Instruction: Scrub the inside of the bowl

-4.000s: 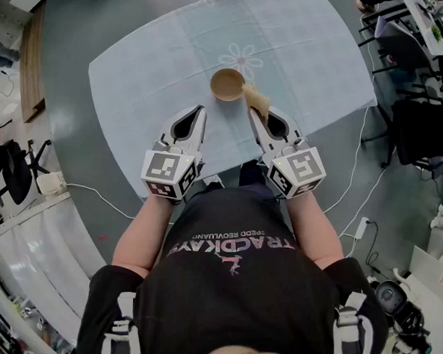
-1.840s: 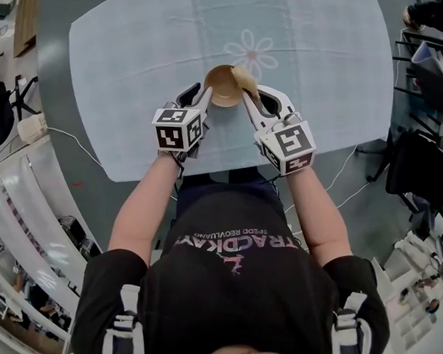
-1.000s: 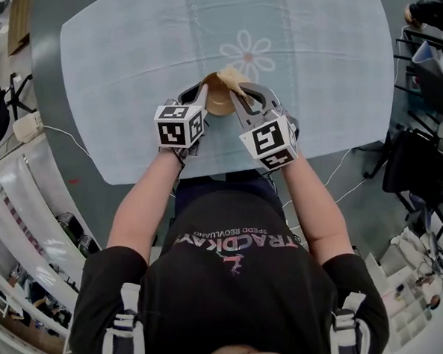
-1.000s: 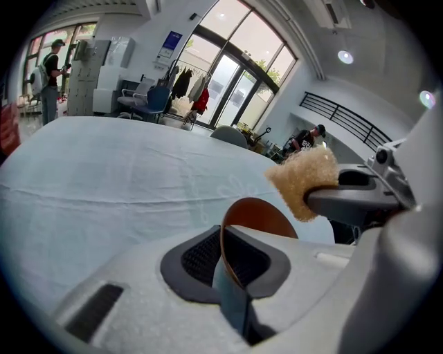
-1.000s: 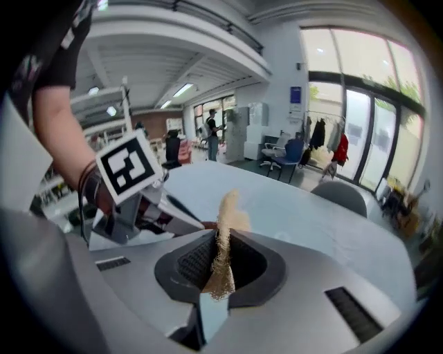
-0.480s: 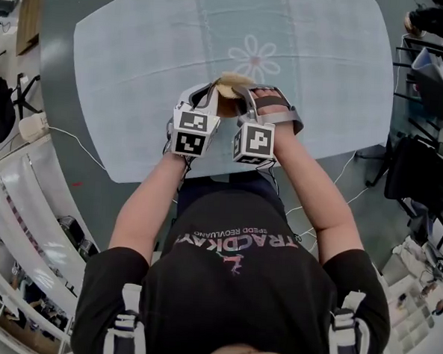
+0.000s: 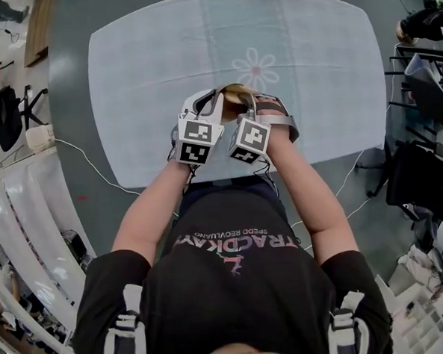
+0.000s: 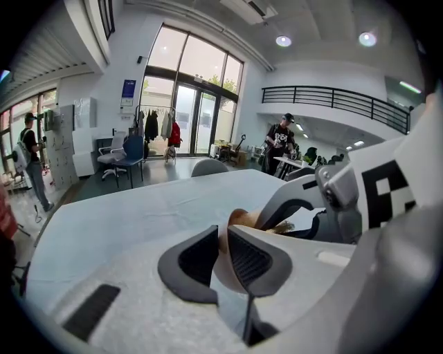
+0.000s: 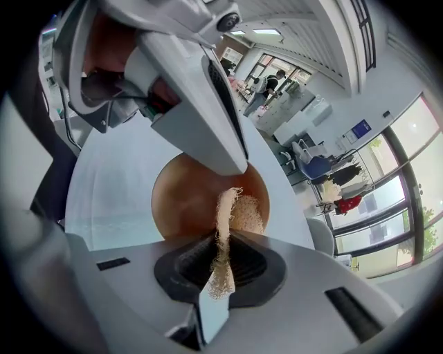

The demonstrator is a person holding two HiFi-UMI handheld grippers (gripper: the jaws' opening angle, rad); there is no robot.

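Note:
A brown bowl (image 7: 230,110) sits at the near side of the table (image 7: 138,70), mostly hidden between my two grippers. The left gripper (image 7: 215,102) has the bowl's wall (image 8: 243,218) between its pads; its jaws are opening but still lie against the wall. In the right gripper view the bowl (image 9: 183,200) faces the camera, tilted. The right gripper (image 9: 223,242) is shut on a pale fibrous loofah (image 9: 228,214), and the loofah's tip lies inside the bowl. A finger of the left gripper (image 9: 201,117) reaches over the rim from above.
A pale cloth with a flower print (image 7: 257,65) covers the table. Dark chairs (image 7: 420,170) stand to the right, and a cable (image 7: 94,176) runs over the floor at the left. Two people (image 8: 280,142) (image 8: 31,155) stand far off in the room.
Both grippers have closed in on the bowl. The right gripper swung inward beside the left, bringing the loofah over and into the bowl. In the last half second little has moved.

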